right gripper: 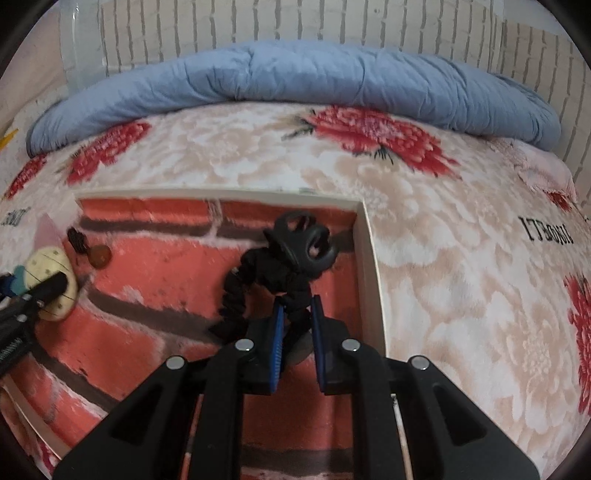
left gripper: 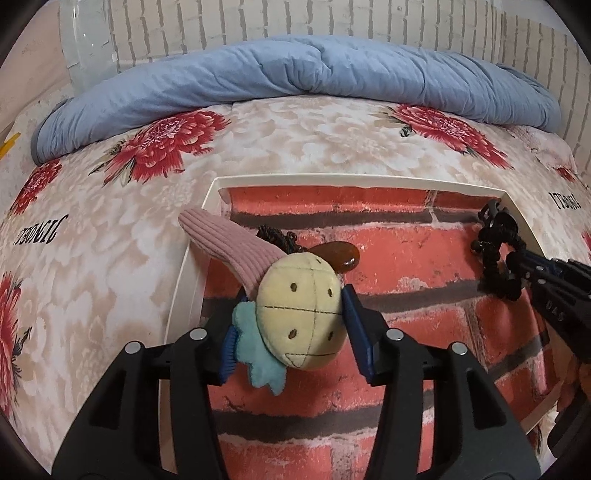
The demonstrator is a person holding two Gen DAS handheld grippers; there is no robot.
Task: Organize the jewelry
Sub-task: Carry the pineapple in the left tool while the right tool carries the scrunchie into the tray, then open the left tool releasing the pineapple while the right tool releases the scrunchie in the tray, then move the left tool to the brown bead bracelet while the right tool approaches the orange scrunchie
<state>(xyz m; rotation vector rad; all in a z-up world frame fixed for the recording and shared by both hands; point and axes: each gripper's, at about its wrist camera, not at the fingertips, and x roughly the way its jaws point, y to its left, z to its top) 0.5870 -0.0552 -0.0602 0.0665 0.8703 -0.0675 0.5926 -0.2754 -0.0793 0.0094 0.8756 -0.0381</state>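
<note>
Left gripper (left gripper: 293, 328) clamps plush clip (left gripper: 299, 317) at tray's (left gripper: 369, 183) left edge; right gripper (right gripper: 297, 332) clamps black scrunchie (right gripper: 273, 280) by right edge, likely sorting.

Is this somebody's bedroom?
Probably yes, a bedroom. The work is on a bed: a flowered blanket, with a rolled blue quilt against a white brick-patterned wall. A shallow tray lined with red brick paper lies on the blanket.

light: soft, even, indoor | shadows: faint, cast under the black bead bracelet (right gripper: 280, 273) | glare: small highlight seen on the amber glossy pendant (left gripper: 341, 254) | blur: slight in the right wrist view | edges: strongly bowed, dark vignette
</note>
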